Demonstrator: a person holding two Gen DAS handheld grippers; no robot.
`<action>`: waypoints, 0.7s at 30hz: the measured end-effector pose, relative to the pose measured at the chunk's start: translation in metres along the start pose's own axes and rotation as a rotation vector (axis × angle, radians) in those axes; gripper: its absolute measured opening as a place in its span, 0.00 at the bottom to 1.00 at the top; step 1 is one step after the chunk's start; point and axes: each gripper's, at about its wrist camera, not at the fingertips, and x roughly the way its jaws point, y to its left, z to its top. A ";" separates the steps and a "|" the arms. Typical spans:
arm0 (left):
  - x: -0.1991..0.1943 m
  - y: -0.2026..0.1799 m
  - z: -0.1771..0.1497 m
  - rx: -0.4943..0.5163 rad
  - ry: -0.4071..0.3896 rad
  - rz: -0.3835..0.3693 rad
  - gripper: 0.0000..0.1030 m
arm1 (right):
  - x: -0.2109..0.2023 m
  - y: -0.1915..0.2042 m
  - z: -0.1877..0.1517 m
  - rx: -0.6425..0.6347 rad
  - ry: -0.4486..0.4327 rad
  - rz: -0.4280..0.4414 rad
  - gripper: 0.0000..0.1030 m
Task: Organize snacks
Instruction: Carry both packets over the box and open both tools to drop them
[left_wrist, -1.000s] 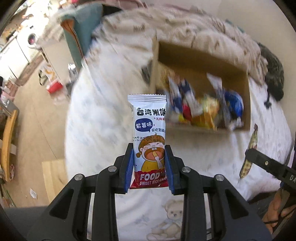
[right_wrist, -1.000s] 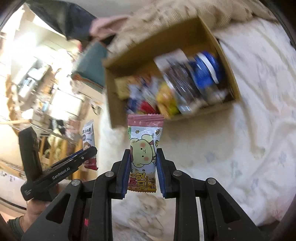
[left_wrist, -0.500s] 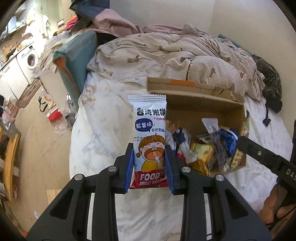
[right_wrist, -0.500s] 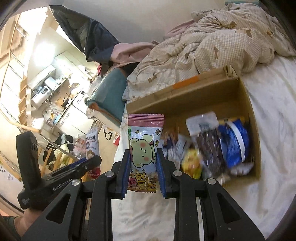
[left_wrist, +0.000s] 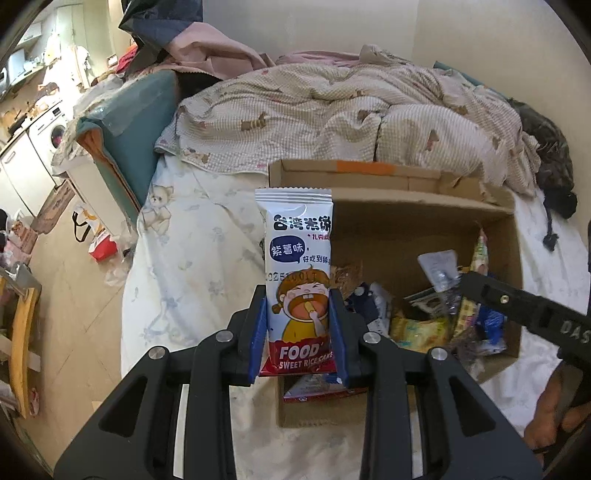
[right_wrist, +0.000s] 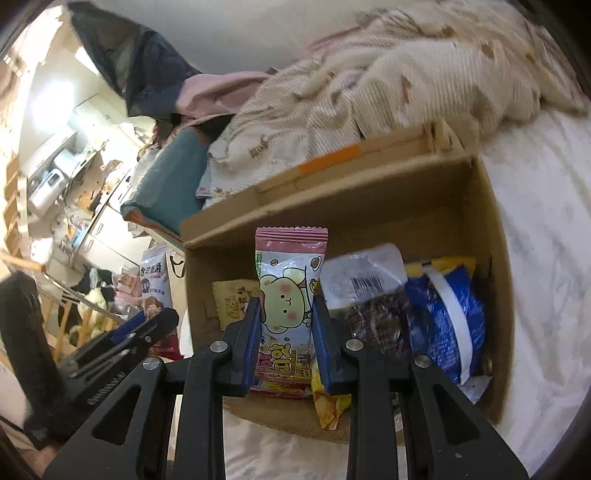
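My left gripper (left_wrist: 298, 325) is shut on a white rice cake packet (left_wrist: 297, 258) with a cartoon child, held upright over the near left corner of an open cardboard box (left_wrist: 406, 214). My right gripper (right_wrist: 284, 328) is shut on a pink snack packet (right_wrist: 288, 291) with a cartoon bear, upright over the box (right_wrist: 491, 236). The box lies on the bed and holds several snack bags, among them a blue bag (right_wrist: 447, 317) and a dark bag (right_wrist: 373, 314). The left gripper also shows in the right wrist view (right_wrist: 147, 328), left of the box.
A rumpled checked quilt (left_wrist: 332, 110) lies behind the box. The white bed sheet (left_wrist: 192, 258) spreads left of it. A teal cushion (left_wrist: 136, 122) stands at the bed's left edge. The floor (left_wrist: 74, 295) with clutter lies further left. The right gripper's arm (left_wrist: 524, 306) crosses the box's right side.
Both grippers have moved closer to the box with their packets and now hang over it. The box fills more of each view.
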 end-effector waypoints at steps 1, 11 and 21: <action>0.004 0.000 -0.001 -0.002 0.002 -0.006 0.26 | 0.002 -0.002 -0.001 0.006 0.004 0.002 0.27; 0.014 -0.001 -0.001 -0.008 0.015 -0.064 0.27 | 0.014 -0.011 0.001 0.071 0.017 0.018 0.28; 0.012 0.003 0.000 -0.042 0.015 -0.056 0.37 | 0.015 -0.014 0.002 0.101 0.002 0.009 0.47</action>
